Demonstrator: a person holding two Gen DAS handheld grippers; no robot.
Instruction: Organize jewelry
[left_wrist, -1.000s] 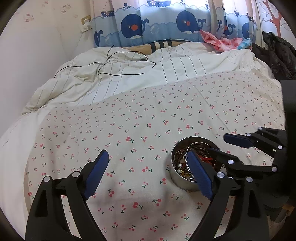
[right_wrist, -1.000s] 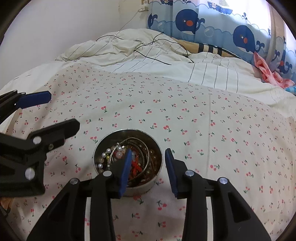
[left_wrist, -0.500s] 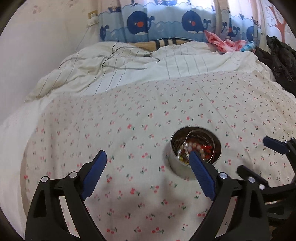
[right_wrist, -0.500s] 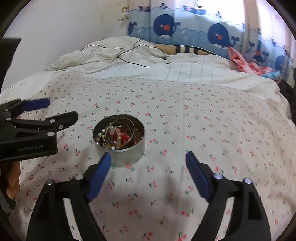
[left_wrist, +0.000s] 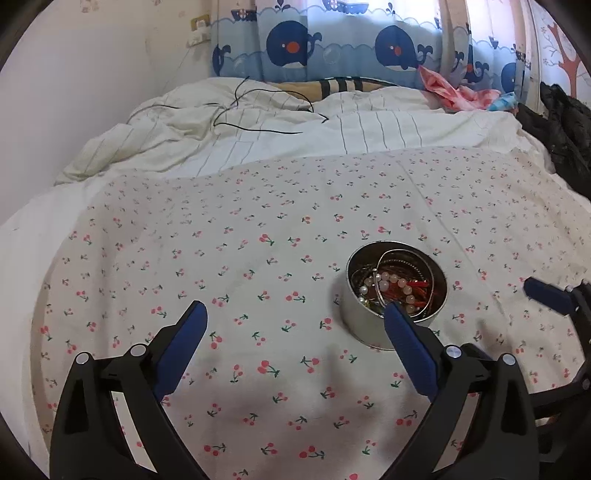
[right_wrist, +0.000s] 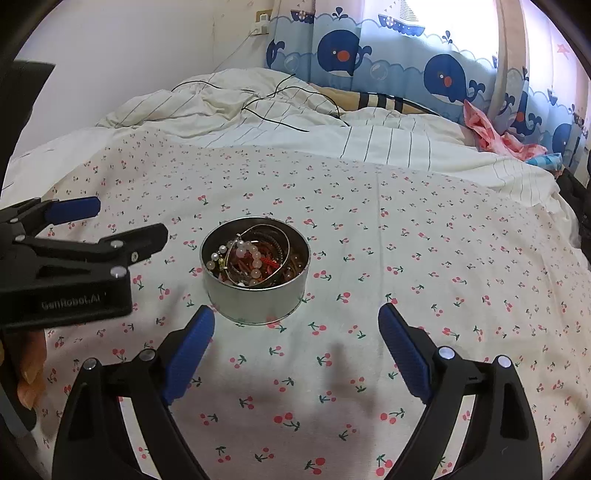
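A round metal tin (left_wrist: 360, 323) (right_wrist: 255, 304) stands on the cherry-print bedsheet (left_wrist: 258, 258). It is filled with jewelry (left_wrist: 391, 286) (right_wrist: 255, 262): pearl beads, bangles and red pieces. My left gripper (left_wrist: 293, 314) hovers over the sheet to the left of the tin, and its right finger overlaps the tin's near rim. Its jaws are opening with nothing between them. My right gripper (right_wrist: 295, 316) sits just short of the tin, with jaws opening and nothing between them. The left gripper (right_wrist: 131, 220) also shows to the tin's left in the right wrist view.
A rumpled striped duvet (left_wrist: 332, 129) with a black cable (left_wrist: 258, 127) lies behind the sheet. Whale-print curtains (left_wrist: 332, 40) hang at the back, with pink cloth (left_wrist: 454, 92) and dark clothing (left_wrist: 565, 125) to the right. A hand (right_wrist: 26, 369) holds the left gripper.
My right gripper, half closed over the tin's jewelry a second ago, has opened wide and drawn back, so the tin now lies ahead of it. The left gripper has shifted slightly and widened.
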